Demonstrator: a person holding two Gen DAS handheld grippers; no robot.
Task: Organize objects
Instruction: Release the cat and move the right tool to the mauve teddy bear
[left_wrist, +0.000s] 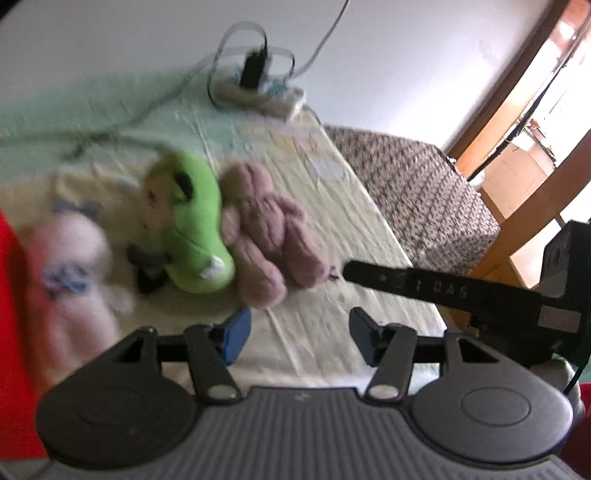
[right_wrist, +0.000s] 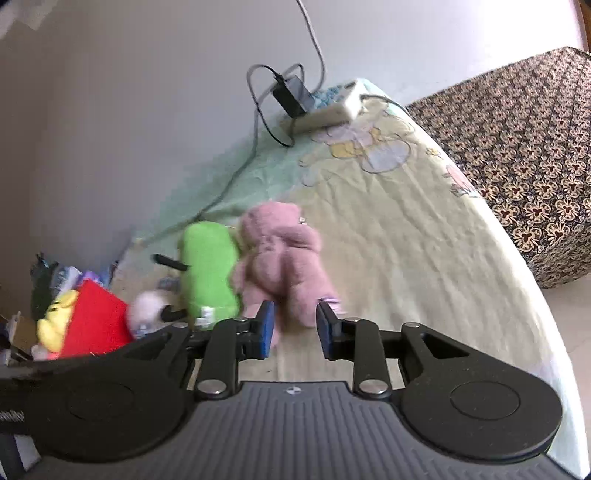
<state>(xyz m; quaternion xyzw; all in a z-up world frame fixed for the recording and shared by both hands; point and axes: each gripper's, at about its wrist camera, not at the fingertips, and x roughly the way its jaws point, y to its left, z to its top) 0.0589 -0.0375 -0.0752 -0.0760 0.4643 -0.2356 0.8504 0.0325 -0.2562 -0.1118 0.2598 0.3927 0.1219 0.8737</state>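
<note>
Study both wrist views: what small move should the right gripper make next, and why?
Probably ease the right gripper forward, so its open jaws close on the pink teddy. The teddy's leg lies just beyond the fingertips, nothing is held, and the toy lies on the sheet against the green toy. The left gripper is also open and empty.

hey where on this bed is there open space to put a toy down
The sheet is bare between the pink plush and the bed's edge by the patterned furniture, and between the toys and the power strip. It is crowded around the green plush and white plush.
</note>
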